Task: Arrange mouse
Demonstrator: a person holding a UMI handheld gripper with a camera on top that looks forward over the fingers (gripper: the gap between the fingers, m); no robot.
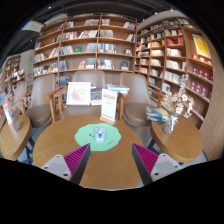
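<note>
Over at nine o'clock a small side table (12,140) stands with a few items I cannot make out, and behind it a wall of bookshelves (85,45) runs across the back of the room, packed with books and magazines. Closer in, a round wooden tabletop (60,135) fills the middle of the scene. Toward eleven o'clock on its far edge a white sign (79,93) stands upright, with a chair (42,110) just behind it to the left. Near the centre of the tabletop lies a light green mat (103,134), and on it rests a small pale thing (100,132) that may be the mouse, though it is too small to tell for certain. It sits just ahead of the tool (114,160), roughly at twelve o'clock from it and well clear of both fingers. The tool is spread wide, its two pink pads (78,160) apart with only bare wood between them, pinching nothing. Beyond the mat an upright card (109,102) stands. At three o'clock another round table (183,140) sits beside more bookshelves (175,55).
</note>
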